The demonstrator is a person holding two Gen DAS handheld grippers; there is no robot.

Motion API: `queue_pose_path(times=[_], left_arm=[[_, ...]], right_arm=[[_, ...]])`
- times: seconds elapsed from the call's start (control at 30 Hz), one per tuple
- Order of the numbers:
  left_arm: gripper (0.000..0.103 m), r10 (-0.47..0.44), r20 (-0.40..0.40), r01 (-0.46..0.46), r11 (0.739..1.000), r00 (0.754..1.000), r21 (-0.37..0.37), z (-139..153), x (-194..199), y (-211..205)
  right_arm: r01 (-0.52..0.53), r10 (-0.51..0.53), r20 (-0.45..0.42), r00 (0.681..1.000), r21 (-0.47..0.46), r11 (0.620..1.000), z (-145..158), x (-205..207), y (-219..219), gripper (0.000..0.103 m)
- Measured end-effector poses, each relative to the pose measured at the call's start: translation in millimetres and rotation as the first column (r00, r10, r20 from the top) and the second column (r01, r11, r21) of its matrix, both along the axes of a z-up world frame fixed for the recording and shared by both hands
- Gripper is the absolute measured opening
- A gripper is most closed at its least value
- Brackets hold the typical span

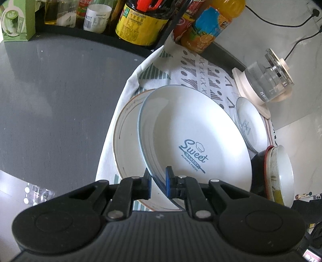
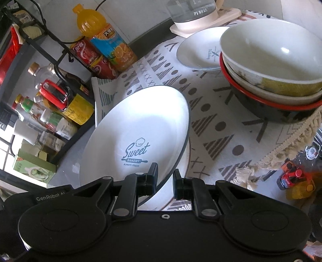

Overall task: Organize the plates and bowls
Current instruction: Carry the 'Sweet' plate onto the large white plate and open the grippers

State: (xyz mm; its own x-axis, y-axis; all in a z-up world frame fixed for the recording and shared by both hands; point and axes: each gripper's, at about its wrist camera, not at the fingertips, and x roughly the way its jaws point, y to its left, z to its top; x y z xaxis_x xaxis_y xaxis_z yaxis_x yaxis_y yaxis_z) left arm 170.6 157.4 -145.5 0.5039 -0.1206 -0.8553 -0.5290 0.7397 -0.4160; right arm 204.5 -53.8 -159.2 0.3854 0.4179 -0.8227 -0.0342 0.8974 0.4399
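A white "Sweet Bakery" plate (image 1: 193, 129) with a blue rim is tilted above a larger white plate with a brown rim (image 1: 125, 129) on the patterned cloth. My left gripper (image 1: 158, 181) is shut on the Sweet plate's near rim. My right gripper (image 2: 165, 179) straddles the same plate's (image 2: 136, 129) rim with its jaws a little apart. A small white plate (image 1: 251, 123) (image 2: 199, 52) lies farther back. A stack of three bowls (image 2: 271, 66) (image 1: 277, 173) stands to the right, white on top, black and red at the bottom.
A glass kettle on a cream base (image 1: 265, 80) (image 2: 193, 14) stands at the back. An orange juice bottle (image 2: 106, 40) and a red can (image 2: 90, 58) stand by a black rack of sauce bottles (image 2: 60, 96). The grey counter (image 1: 56, 104) lies left of the cloth.
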Motion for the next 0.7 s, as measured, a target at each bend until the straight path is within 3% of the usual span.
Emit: queue_pose_path(times=[0.57, 0.7], left_arm=[[0.013, -0.008, -0.076, 0.009, 1.000, 0.997, 0.005, -12, 2, 2], [0.013, -0.020, -0.106, 0.028, 0.996, 0.994, 0.080, -4, 7, 5]], right_arm=[[-0.011, 0.009, -0.052, 0.999, -0.034, 0.999, -10, 1, 8, 0.014], [-0.006, 0.002, -0.065, 0.998, -0.047, 0.999, -9, 4, 9, 0.014]])
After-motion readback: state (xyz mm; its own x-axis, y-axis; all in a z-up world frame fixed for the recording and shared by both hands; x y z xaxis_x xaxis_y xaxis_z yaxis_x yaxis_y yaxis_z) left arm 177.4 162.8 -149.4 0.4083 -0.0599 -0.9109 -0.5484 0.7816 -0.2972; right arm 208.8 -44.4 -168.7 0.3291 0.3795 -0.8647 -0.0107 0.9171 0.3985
